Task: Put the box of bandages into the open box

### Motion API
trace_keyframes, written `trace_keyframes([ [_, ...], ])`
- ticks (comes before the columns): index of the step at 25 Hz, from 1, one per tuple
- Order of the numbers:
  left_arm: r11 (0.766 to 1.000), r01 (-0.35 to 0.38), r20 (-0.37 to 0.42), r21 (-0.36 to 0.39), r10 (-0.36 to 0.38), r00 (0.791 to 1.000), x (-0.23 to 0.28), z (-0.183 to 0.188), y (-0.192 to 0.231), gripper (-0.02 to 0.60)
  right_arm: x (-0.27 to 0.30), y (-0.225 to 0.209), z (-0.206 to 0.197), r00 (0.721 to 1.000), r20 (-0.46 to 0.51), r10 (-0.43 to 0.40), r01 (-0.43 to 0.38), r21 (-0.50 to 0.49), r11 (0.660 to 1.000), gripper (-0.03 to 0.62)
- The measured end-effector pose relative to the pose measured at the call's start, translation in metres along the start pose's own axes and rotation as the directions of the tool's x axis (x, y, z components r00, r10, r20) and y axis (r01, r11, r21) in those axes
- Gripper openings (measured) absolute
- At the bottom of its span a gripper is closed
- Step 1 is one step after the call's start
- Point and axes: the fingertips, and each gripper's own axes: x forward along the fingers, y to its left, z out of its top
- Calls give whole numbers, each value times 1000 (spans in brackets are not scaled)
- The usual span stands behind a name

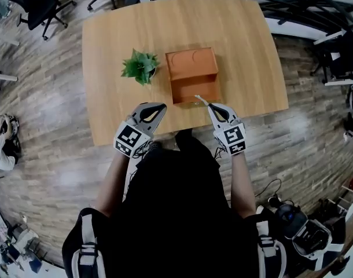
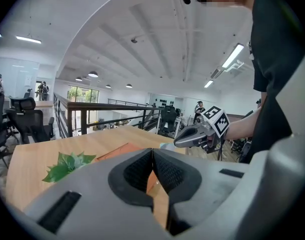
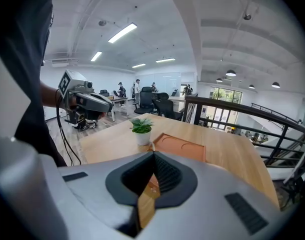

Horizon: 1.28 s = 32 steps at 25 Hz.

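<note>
Open box (image 1: pixel 194 76): we see an orange-brown box on the wooden table (image 1: pixel 113 39), near the edge closest to us. Its plain cavity faces up.
Lid (image 1: pixel 191 61): it is swung back flat on the far side of the cavity. It is the same orange-brown and has two curved marks pressed into its inner face.
Plant (image 1: pixel 140 66): a small green potted plant stands just left of the lid, apart from it.
Pale sliver (image 1: pixel 199 99): a thin whitish thing shows at the open box's near wall, right at the tip of the right gripper. We cannot tell whether it is the box of bandages, or whether it is pinched.
Right gripper (image 1: pixel 211 106): its fingers are pressed together, and the tip is at the box's near right corner.
Left gripper (image 1: pixel 159 108): its fingers meet at the tip with nothing between them. It hangs over the table edge, left of the open box.
</note>
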Motion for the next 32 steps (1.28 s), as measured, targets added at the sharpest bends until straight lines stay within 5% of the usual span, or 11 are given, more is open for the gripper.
trace_keyframes([
  [15, 994, -109, -2, -28, 109, 994, 28, 9, 13, 23, 39, -33, -11, 988, -50, 143, -146, -63, 987, 25],
  [32, 966, -245, 7, -79, 246, 969, 42, 10, 12, 23, 73, -41, -46, 940, -150, 306, -323, -111, 940, 25],
])
